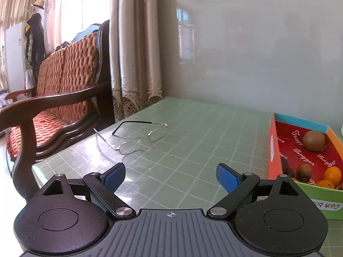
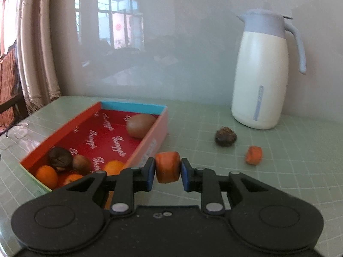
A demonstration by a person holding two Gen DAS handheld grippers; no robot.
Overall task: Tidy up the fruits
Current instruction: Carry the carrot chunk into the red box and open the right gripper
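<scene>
My right gripper (image 2: 167, 170) is shut on an orange carrot chunk (image 2: 167, 165), held above the table just right of the red box (image 2: 70, 128). Inside the box lie a kiwi (image 2: 140, 125), a dark round fruit (image 2: 59, 158), a small brown fruit (image 2: 81, 164) and a few oranges (image 2: 46, 175). On the table to the right rest a dark fruit (image 2: 225, 136) and a second carrot chunk (image 2: 253, 154). My left gripper (image 1: 171, 176) is open over bare table, left of the box (image 1: 275, 150), which shows the kiwi (image 1: 314, 140) and oranges (image 1: 332, 175).
A white and grey thermos jug (image 2: 260, 75) stands at the back right against the glossy wall. Thin-framed glasses (image 1: 137, 138) lie on the green grid tabletop (image 1: 193, 145) near its left edge. Beyond that edge stand a wooden sofa (image 1: 60, 98) and curtains (image 1: 133, 53).
</scene>
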